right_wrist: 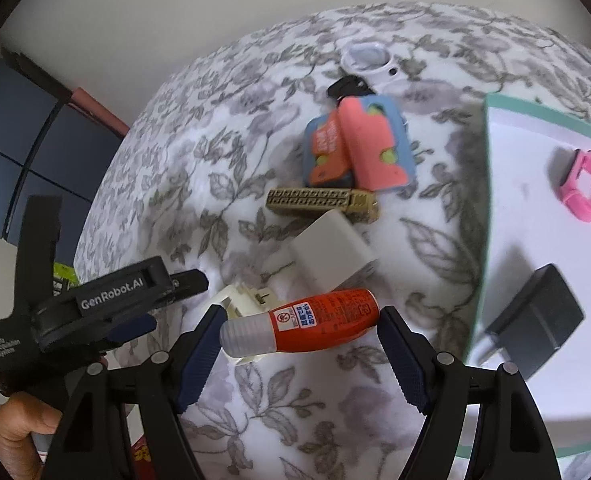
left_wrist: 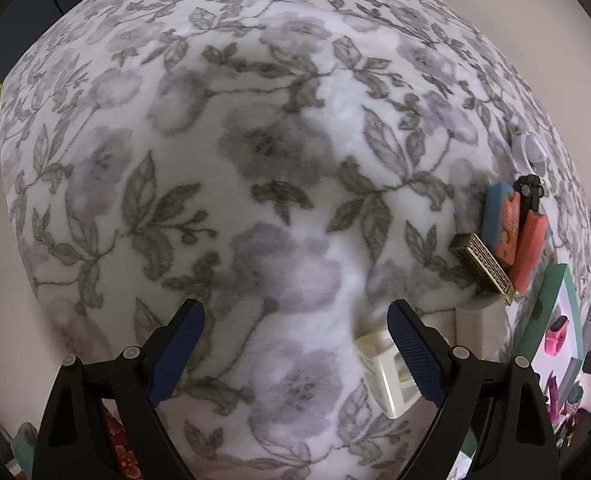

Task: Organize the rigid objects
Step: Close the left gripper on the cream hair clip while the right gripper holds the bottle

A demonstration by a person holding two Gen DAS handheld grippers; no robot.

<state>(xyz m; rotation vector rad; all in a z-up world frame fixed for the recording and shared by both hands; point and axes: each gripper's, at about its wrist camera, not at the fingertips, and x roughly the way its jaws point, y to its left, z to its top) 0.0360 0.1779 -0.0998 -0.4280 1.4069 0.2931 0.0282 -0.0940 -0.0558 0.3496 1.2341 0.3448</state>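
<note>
My right gripper (right_wrist: 299, 354) is open, its fingers on either side of a red glue bottle (right_wrist: 307, 320) lying on the floral blanket (right_wrist: 255, 120). Under the bottle lies a cream plastic part (right_wrist: 241, 296). Behind it are a white charger cube (right_wrist: 333, 250), a gold perforated bar (right_wrist: 323, 200), coral and blue pieces (right_wrist: 359, 144), a black toy car (right_wrist: 347, 86) and a white round piece (right_wrist: 369, 60). My left gripper (left_wrist: 295, 354) is open and empty over the blanket (left_wrist: 215, 140); the cream part (left_wrist: 387, 376) lies beside its right finger.
A white tray with teal rim (right_wrist: 491, 208) on the right holds a pink wristband (right_wrist: 585, 186) and a black adapter (right_wrist: 535, 318). The left gripper's body (right_wrist: 95, 304) shows at the left of the right wrist view. The gold bar (left_wrist: 483, 268) and coral pieces (left_wrist: 515, 232) lie at right.
</note>
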